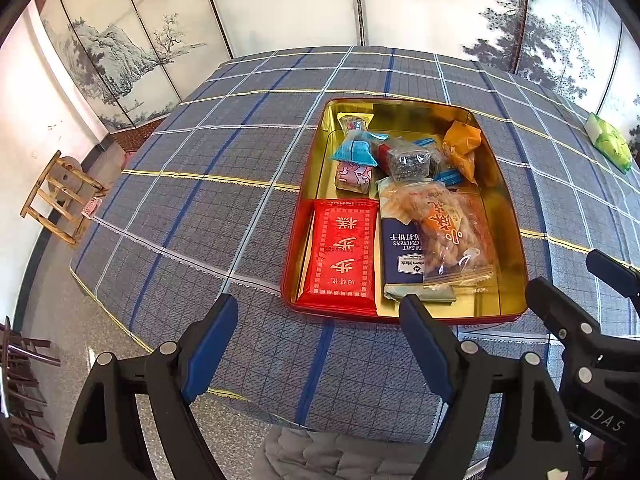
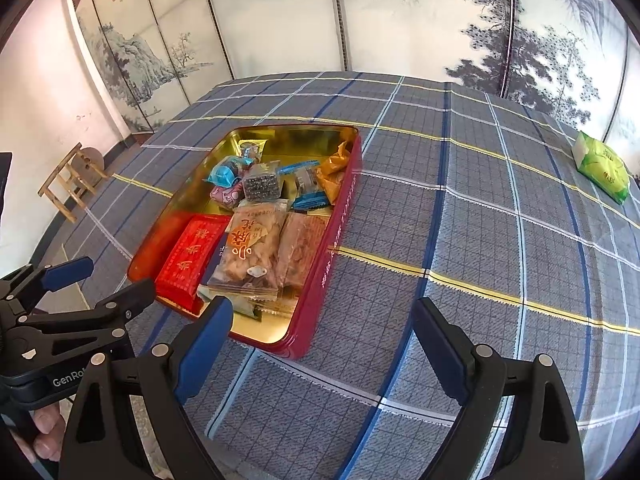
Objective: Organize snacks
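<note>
A red tin with a gold inside (image 1: 508, 240) (image 2: 340, 236) sits on the plaid tablecloth and holds several snacks. Among them are a flat red packet (image 1: 340, 256) (image 2: 188, 256), a navy cracker pack (image 1: 400, 248), a clear bag of fried twists (image 1: 452, 232) (image 2: 252, 248), an orange pouch (image 1: 462, 148) (image 2: 334, 172) and small wrapped sweets (image 1: 354, 150). My left gripper (image 1: 320, 316) hovers open over the cloth at the tin's near edge, nothing between its blue pads. My right gripper (image 2: 322, 320) stands open to the right of the tin's near corner, holding nothing.
A green and white packet (image 1: 610, 142) (image 2: 602, 166) lies alone at the table's far right. A painted folding screen (image 2: 280, 20) stands behind the table. A wooden stool (image 1: 60, 196) is on the floor at left. A hand (image 2: 44, 432) grips the left tool.
</note>
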The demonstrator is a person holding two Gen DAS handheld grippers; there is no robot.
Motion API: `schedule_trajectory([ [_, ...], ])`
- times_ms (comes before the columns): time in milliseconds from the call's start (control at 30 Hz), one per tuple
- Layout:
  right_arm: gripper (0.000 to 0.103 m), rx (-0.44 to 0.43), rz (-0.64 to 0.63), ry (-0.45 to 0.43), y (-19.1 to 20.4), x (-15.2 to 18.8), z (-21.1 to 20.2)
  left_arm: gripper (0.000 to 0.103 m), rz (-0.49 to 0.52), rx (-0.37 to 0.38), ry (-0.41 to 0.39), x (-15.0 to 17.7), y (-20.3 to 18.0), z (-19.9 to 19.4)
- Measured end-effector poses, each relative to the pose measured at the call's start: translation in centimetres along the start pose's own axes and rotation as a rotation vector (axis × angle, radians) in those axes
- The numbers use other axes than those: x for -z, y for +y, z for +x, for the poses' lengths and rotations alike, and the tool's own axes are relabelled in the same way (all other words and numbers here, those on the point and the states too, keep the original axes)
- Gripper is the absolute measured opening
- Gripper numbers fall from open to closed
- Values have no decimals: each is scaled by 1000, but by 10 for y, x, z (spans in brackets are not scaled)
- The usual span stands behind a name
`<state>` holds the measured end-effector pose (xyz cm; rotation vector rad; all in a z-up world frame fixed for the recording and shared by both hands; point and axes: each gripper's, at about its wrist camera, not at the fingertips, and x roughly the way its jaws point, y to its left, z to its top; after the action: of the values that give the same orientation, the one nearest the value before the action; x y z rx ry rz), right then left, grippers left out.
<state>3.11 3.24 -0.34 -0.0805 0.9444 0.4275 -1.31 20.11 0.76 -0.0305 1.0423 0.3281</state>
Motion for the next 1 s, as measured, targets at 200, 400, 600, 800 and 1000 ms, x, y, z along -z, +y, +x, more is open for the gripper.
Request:
schedule_trajectory([
  [200, 91, 0, 0, 2, 0, 0, 0, 80, 2, 1, 1, 0, 0, 0],
  [400, 91, -4, 2, 10, 1, 1, 3, 80, 4, 1, 2, -1, -2, 0],
  [600, 91, -1, 3, 11, 1, 2, 4, 80, 4, 1, 3, -1, -2, 1],
  [800, 91, -3, 4, 14, 1, 2, 4, 80, 7, 7, 4, -1, -3, 2],
  [1000, 91, -4, 7, 14, -1, 2, 4, 80, 9, 20, 6, 0, -4, 2],
])
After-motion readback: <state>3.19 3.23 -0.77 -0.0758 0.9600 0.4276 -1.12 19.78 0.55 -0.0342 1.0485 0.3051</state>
